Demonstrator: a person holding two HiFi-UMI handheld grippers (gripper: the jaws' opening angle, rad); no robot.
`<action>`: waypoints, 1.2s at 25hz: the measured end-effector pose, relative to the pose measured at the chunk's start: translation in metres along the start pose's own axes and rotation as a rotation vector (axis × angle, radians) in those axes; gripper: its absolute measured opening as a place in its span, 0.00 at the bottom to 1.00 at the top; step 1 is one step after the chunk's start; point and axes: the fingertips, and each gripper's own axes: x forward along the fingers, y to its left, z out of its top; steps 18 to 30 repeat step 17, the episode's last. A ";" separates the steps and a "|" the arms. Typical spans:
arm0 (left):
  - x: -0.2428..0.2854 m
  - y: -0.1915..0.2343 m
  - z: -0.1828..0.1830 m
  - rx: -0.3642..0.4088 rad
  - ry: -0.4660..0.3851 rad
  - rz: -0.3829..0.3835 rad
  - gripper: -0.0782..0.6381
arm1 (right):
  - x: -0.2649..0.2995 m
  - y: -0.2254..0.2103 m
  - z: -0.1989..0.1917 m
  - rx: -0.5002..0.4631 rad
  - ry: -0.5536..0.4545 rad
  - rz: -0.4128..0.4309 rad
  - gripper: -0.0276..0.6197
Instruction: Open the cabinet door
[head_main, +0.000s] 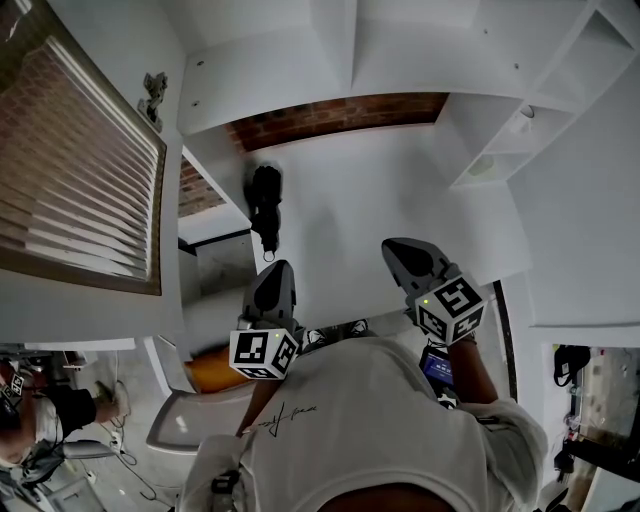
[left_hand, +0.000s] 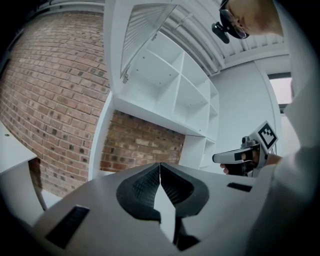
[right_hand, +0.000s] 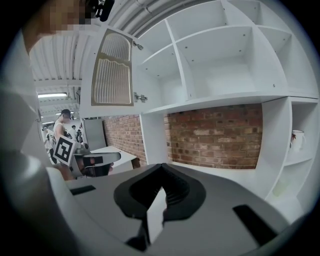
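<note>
White cabinet door with a ribbed panel (right_hand: 112, 70) stands swung open, high up and well apart from both grippers. The left gripper (left_hand: 160, 167) and the right gripper (right_hand: 161, 167) hold their jaws pressed together on nothing, facing the red brick wall (right_hand: 215, 135). Only the right gripper view shows a white mug (right_hand: 297, 140) on a side shelf; only the head view shows the white counter (head_main: 380, 190).

No actual readable text anywhere, tbh. The closest thing is the black-and-white square code patterns on the left gripper (head_main: 272, 266) and right gripper (head_main: 392, 246), and those have no letters. There's a tiny line logo (head_main: 273, 420) on the shirt (head_main: 360, 430) behind them, but it's illegible. The blue screen (head_main: 437, 366) under the right one is just blur.
</note>
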 end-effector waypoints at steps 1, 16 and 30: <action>0.000 0.000 0.000 -0.001 -0.001 -0.001 0.13 | 0.000 -0.001 0.000 0.001 -0.001 -0.004 0.08; -0.002 -0.001 0.004 0.026 -0.001 0.004 0.13 | -0.006 -0.004 0.010 -0.019 -0.046 -0.037 0.08; -0.002 -0.001 0.004 0.027 0.000 0.008 0.13 | -0.006 -0.004 0.011 -0.021 -0.048 -0.039 0.08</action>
